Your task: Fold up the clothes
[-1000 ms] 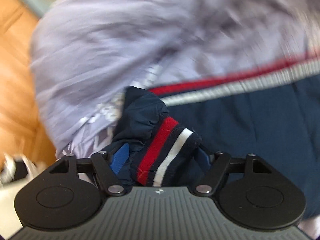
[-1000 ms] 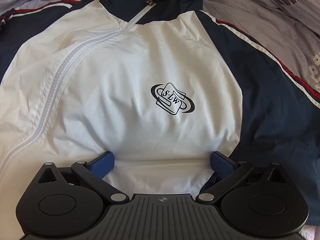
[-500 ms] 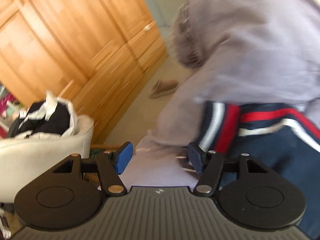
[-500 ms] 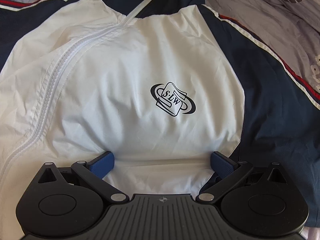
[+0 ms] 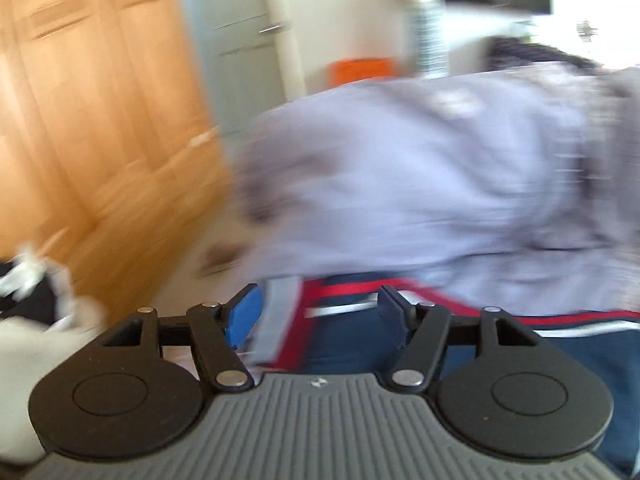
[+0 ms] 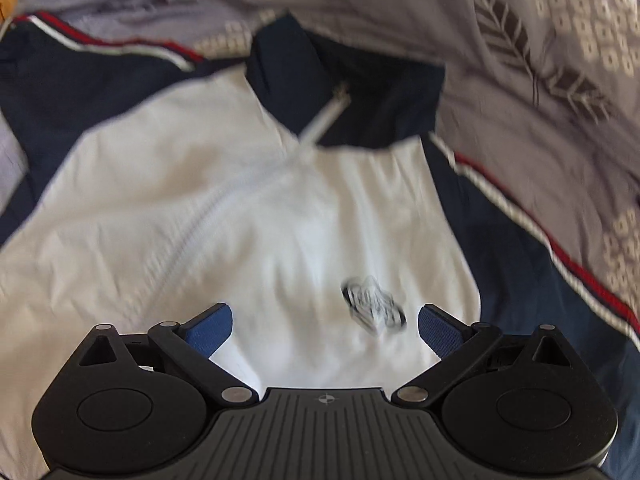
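While the left claw (image 5: 318, 312) stands wide apart with nothing between its blue pads (image 5: 243, 314), the striped cuff (image 5: 288, 320) of the jacket's sleeve lies just past them, its grey-white and red bands running upright between the two tips and the navy sleeve (image 5: 580, 344) trailing off to the right. A second ago that cuff was bunched and pinched in this claw; half a second ago the pads were already parted with the cuff lying off to their right, and now it sits nearer the middle of the gap, free of both pads. Beyond the sleeve rises the rumpled grey bedcover (image 5: 440, 168), heavily blurred, and farther off stand a wooden wardrobe (image 5: 92, 120) and a pale door (image 5: 244, 40). At the right claw (image 6: 324, 326), also spread wide and gripping nothing, the white front of the jacket (image 6: 248, 208) lies flat directly under and ahead of the pads, with the dark chest logo (image 6: 374, 306) now close to the right pad, where earlier it sat well ahead and nearer the centre. Farther on the white zip (image 6: 320, 120) climbs to the navy collar (image 6: 360, 92), more of which shows than before, and the leaf-patterned bedcover (image 6: 540, 60) spreads behind.
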A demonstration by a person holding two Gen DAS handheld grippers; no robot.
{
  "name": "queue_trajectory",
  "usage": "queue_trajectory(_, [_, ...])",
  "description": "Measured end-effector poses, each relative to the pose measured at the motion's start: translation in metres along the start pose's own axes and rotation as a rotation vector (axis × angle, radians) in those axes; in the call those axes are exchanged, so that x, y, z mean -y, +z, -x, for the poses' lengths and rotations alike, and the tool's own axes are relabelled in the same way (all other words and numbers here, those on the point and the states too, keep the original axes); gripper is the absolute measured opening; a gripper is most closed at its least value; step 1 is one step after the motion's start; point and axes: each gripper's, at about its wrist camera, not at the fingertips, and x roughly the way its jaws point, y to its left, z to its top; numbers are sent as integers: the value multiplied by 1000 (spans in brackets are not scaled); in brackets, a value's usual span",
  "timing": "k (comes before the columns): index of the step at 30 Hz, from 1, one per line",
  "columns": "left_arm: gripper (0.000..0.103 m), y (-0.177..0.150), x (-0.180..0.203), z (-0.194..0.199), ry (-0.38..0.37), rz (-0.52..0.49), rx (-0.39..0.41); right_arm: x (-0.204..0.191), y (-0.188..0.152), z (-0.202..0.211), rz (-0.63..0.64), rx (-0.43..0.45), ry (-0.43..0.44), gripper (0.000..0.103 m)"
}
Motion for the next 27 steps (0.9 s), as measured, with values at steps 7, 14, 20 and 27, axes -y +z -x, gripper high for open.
queue_trajectory(7, [69, -12, 167, -26, -358, -259, -32, 45, 25, -67, 40, 139, -134, 101])
queue_trajectory(14, [71, -39, 296, -80, -523, -466, -103, 147, 33, -90, 33, 186, -148, 102])
queue_trajectory(20, [74, -48, 340, -110, -577, -508, -115, 188, 31, -123, 23, 155, -54, 103])
queue_trajectory(27, [103, -52, 353, -160, -529, -444, -211, 189, 25, -133, -11, 135, -26, 103])
